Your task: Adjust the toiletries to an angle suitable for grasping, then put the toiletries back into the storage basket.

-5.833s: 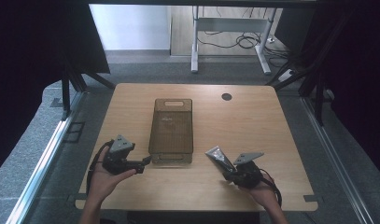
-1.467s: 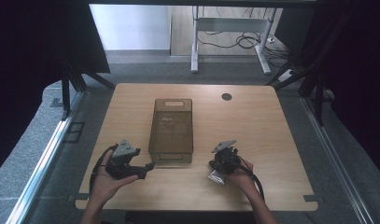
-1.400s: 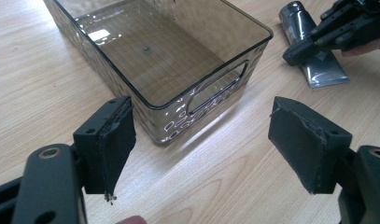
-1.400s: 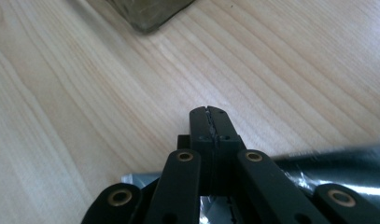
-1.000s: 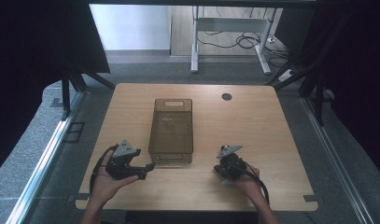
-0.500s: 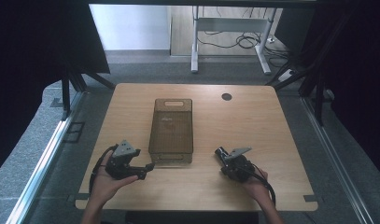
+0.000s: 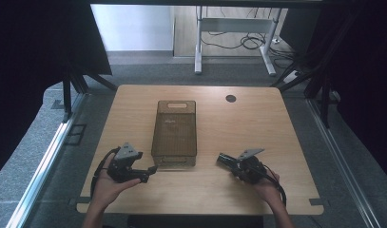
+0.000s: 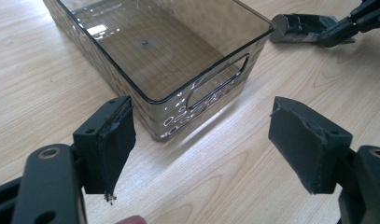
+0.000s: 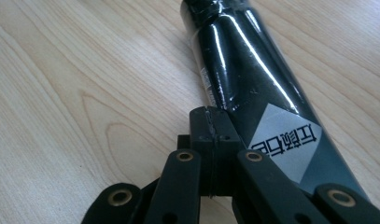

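The right tool (image 9: 210,140) is lying clenched with nothing between its jaws just beside a black tube (image 9: 253,88) on the wooden surface (image 7: 276,123), while the left tool (image 8: 201,149) is sitting released near the smoky clear bin (image 8: 155,51).

Light wooden tabletop (image 7: 257,123) with round dark hole (image 7: 230,98) near far edge. Grey carpet floor (image 7: 43,156) around. Black curtains (image 7: 34,42) both sides. White desk frame (image 7: 234,33) behind, cables (image 7: 238,42) on floor under it.

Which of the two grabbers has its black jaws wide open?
The left gripper, beside the see-through bin. Its jaws stand far apart; the right gripper has its jaws pressed together beside a black tube.
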